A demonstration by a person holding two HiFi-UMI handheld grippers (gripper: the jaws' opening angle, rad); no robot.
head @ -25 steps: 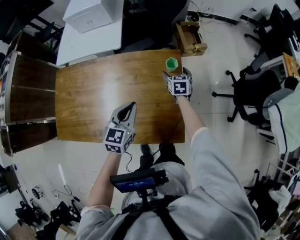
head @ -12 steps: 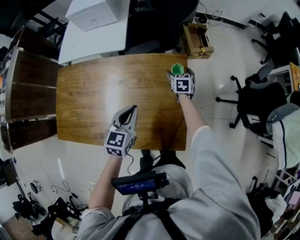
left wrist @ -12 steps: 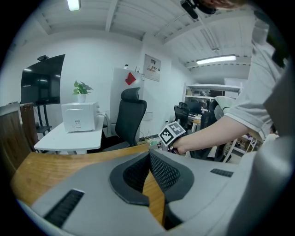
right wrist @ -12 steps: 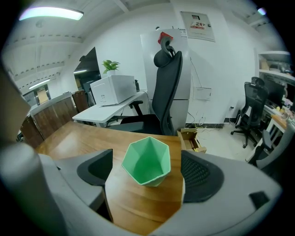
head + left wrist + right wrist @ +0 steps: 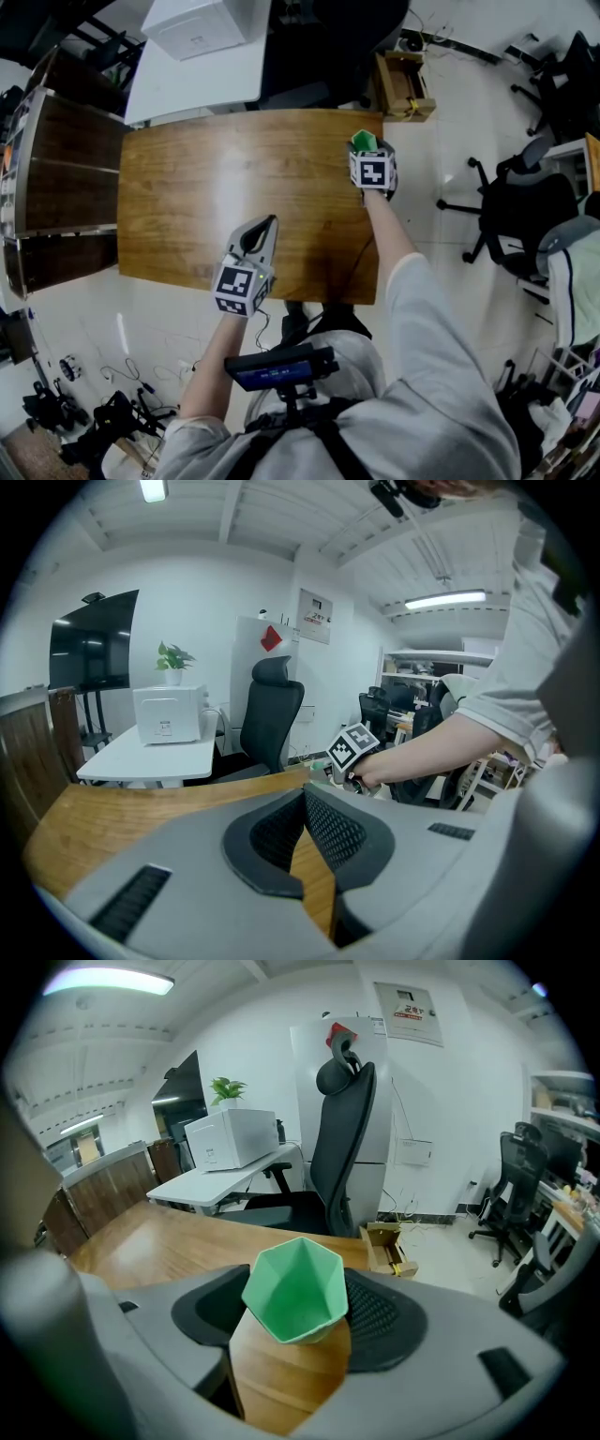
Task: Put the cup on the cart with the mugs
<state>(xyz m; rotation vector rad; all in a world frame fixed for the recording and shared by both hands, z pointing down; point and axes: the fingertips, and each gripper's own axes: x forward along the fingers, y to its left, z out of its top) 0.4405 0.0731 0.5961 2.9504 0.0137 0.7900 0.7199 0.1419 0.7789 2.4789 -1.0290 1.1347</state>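
A green faceted cup (image 5: pixel 364 141) stands at the far right corner of the wooden table (image 5: pixel 206 187). My right gripper (image 5: pixel 367 148) reaches around it. In the right gripper view the cup (image 5: pixel 295 1288) fills the gap between the jaws of the right gripper (image 5: pixel 295 1314). The jaws are closing, both pads touch its sides, and the cup leans slightly. My left gripper (image 5: pixel 266 225) hovers over the table's near edge, shut with nothing in it. In the left gripper view the jaws of the left gripper (image 5: pixel 302 794) meet at their tips, and the right hand shows beyond them.
A white desk (image 5: pixel 178 75) with a white box (image 5: pixel 202 23) stands beyond the table. A cardboard box (image 5: pixel 403 82) sits on the floor past the cup's corner. Office chairs (image 5: pixel 511 202) crowd the right side. Wooden cabinets (image 5: pixel 61 169) line the left.
My right gripper has moved forward to the cup, which now sits between its jaws. The left gripper has stayed put over the near edge.
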